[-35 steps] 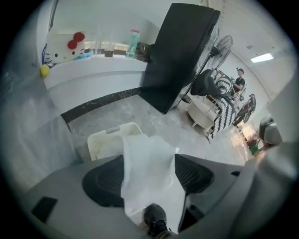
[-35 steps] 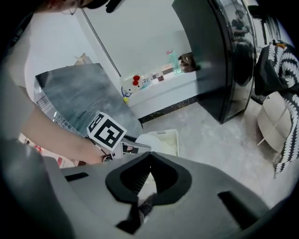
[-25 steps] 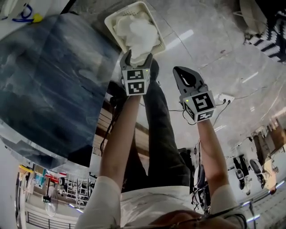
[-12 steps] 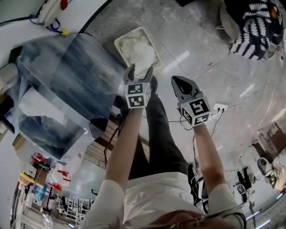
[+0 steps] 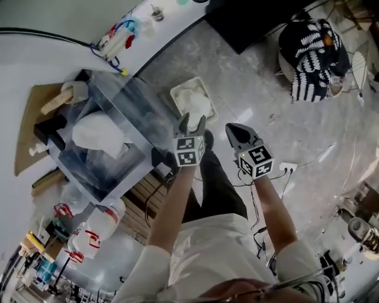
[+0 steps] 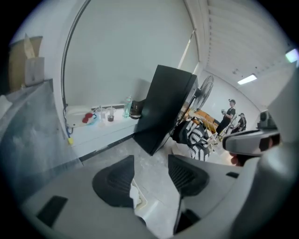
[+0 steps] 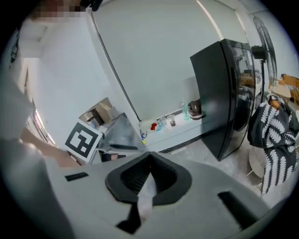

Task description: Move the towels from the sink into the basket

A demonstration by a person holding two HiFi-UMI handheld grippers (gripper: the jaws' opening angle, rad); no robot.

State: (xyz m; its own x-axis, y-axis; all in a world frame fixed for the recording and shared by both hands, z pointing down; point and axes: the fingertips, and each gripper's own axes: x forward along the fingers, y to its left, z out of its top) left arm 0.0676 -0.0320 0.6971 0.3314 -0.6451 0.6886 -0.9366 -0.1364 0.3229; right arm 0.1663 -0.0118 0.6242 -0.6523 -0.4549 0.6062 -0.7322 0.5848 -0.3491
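1. One grey marbled floor (image 5: 266,89) carries everything, and a person in a white shirt stands on it with a tool in each hand.
2. Along the floor's far edge runs a white bench (image 5: 172,21) with bottles, cups and some red and blue items on it.
3. A black cabinet (image 5: 260,18) stands at the same far edge, just beside the end of the bench.
4. The sink (image 5: 142,112), a clear-walled box on a stand, sits out on the floor nearer the person than the bench, at the person's left.
5. A black-and-white striped cloth (image 5: 311,53) lies over a seat at the right, well apart from the sink.
6. The basket (image 5: 175,94), pale and square, rests on the floor just beside the sink, on the sink's side toward the cabinet.
7. A white towel (image 5: 98,131) lies bunched inside the sink.
8. More white towels (image 5: 195,103) fill the basket in a heap.
9. The left tool (image 5: 193,118) is held well above the floor, and in the head view its tips line up with the basket's near rim. Its jaws stand moderately apart and have just been closing. Between them the left gripper view shows only floor and a corner of the basket far below, so nothing is gripped.
10. The right tool (image 5: 232,127) hangs just beside the left one, over bare floor. Its jaws are pressed together. A thin pale sliver shows at their seam in the right gripper view, and I cannot tell what it is.
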